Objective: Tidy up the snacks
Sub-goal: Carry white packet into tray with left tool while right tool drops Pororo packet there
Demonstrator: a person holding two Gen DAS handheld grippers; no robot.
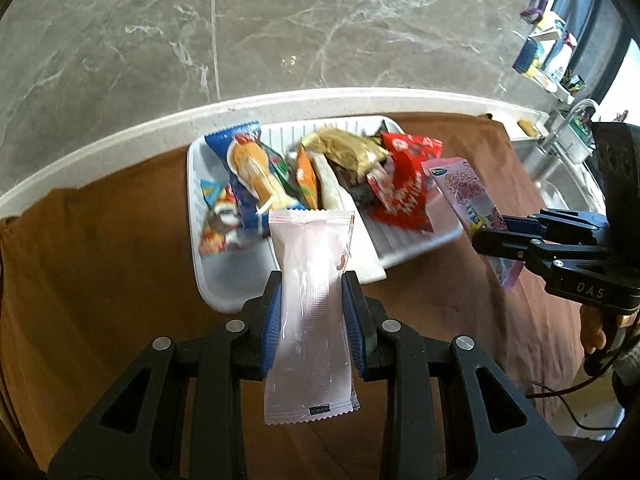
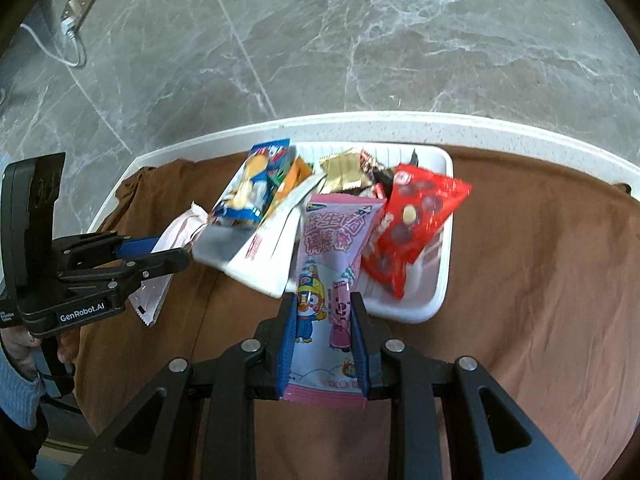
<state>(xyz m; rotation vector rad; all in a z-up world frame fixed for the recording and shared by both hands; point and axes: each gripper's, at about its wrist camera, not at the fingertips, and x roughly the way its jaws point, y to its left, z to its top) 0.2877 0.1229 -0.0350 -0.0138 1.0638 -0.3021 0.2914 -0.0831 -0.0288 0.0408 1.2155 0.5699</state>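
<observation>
My left gripper (image 1: 311,286) is shut on a pale pink plain packet (image 1: 310,320), held above the near edge of the white tray (image 1: 224,284). In the right wrist view that gripper (image 2: 176,250) and packet (image 2: 176,232) hang left of the tray (image 2: 438,296). My right gripper (image 2: 323,300) is shut on a pink cartoon snack packet (image 2: 334,248) over the tray's front. In the left wrist view it (image 1: 478,234) holds that packet (image 1: 464,192) at the tray's right end. The tray holds a blue packet (image 1: 244,168), a gold one (image 1: 344,148) and a red one (image 1: 408,184).
A brown cloth (image 1: 100,272) covers the counter under the tray, bounded by a white raised rim (image 1: 120,140) against a grey marble wall. A steel sink and tap (image 1: 560,148) lie to the right. A socket and cable (image 2: 76,8) sit on the wall at far left.
</observation>
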